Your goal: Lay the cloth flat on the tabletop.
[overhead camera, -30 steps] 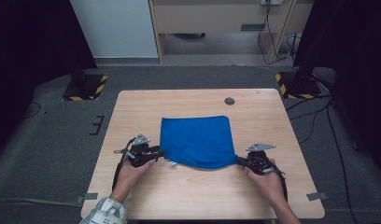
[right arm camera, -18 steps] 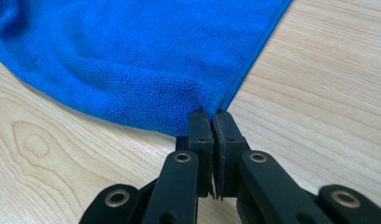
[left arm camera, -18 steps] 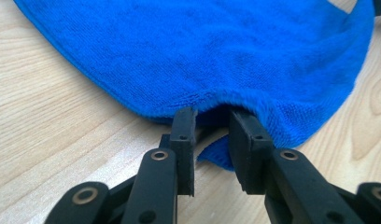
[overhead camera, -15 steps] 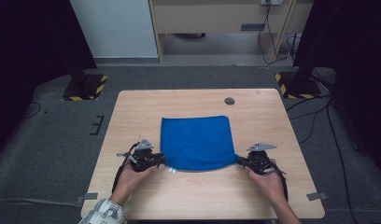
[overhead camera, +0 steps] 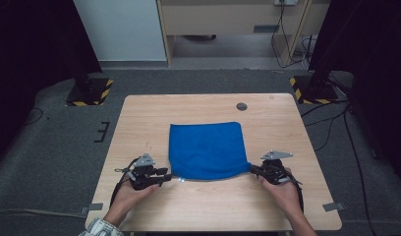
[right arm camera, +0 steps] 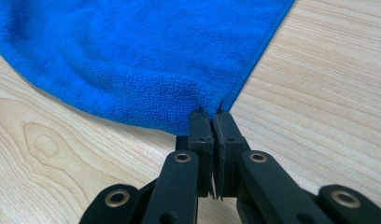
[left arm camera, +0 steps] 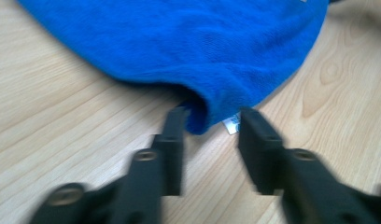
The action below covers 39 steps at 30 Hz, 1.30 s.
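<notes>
Blue cloth (overhead camera: 207,150) folded flat mid-table (overhead camera: 154,110), near edge toward the person, long axis running left to right between the hands. Right gripper (overhead camera: 256,169) clamped on the near right corner; in the right gripper view, fingers (right arm camera: 200,135) pressed tight together with the cloth (right arm camera: 132,60) pinched at their tips. Left gripper (overhead camera: 169,177) low at the near left corner, parted to a middling gap, jaws just been opening; in the left gripper view, corner fold (left arm camera: 200,119) poking between the fingers (left arm camera: 174,140) but not squeezed, small white tag (left arm camera: 231,125) just beside the right-hand one. Cloth (left arm camera: 188,42) lying straight ahead of the left tips, corner already inside the gap. Likely next: a short push forward and a close on that corner, to match the right side. Risk: catching the top layer alone, or the tag.
</notes>
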Tool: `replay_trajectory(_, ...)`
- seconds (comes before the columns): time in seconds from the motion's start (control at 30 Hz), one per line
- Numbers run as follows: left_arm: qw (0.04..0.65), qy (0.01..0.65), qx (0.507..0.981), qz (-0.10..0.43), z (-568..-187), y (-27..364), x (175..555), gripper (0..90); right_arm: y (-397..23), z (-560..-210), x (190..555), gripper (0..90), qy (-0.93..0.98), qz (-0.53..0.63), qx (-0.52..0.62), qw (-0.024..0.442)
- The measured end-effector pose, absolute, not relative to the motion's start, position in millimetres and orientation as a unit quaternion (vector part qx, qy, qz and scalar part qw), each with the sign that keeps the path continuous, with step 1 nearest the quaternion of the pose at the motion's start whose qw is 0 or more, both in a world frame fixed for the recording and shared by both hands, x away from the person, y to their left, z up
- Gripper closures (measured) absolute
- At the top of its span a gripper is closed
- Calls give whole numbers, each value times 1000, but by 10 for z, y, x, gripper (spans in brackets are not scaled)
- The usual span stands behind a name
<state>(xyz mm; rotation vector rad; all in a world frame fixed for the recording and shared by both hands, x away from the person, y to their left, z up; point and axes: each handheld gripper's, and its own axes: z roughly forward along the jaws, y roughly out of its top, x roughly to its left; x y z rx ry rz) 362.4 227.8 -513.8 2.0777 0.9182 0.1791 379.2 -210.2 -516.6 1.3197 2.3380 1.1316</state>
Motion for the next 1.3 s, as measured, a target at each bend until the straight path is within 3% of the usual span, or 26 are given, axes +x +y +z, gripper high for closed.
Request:
replay_trajectory(0.03,418,365,829,70,-5149,2263,3636,488,-2100,-5166,3792,879,797,386,450,114)
replay_trajectory(0.13,431,364,824,50,-5158,2203,3702,543,-2099,-5160,3788,880,798,387,448,113)
replay_trajectory(0.33,423,356,832,51,-5086,2126,3829,874,-2056,-5082,3688,881,799,396,439,108)
replay_trajectory(0.4,433,365,823,48,-5040,2127,3894,886,-2062,-5035,3672,881,800,398,436,108)
replay_trajectory(0.67,428,417,800,54,-5005,2027,4479,881,-2175,-5090,4104,855,788,387,470,97)
replay_trajectory(0.9,396,446,801,51,-5163,1935,4837,853,-2232,-5159,4369,628,772,371,504,115)
replay_trajectory(1.0,393,445,802,62,-5237,1890,4885,790,-2229,-5149,4375,541,773,370,499,125)
replay_trajectory(1.17,423,450,781,91,-5175,1926,4852,570,-2264,-5106,4290,490,772,380,491,133)
replay_trajectory(1.3,436,441,776,112,-5037,2014,4780,535,-2316,-5073,4250,516,771,384,490,138)
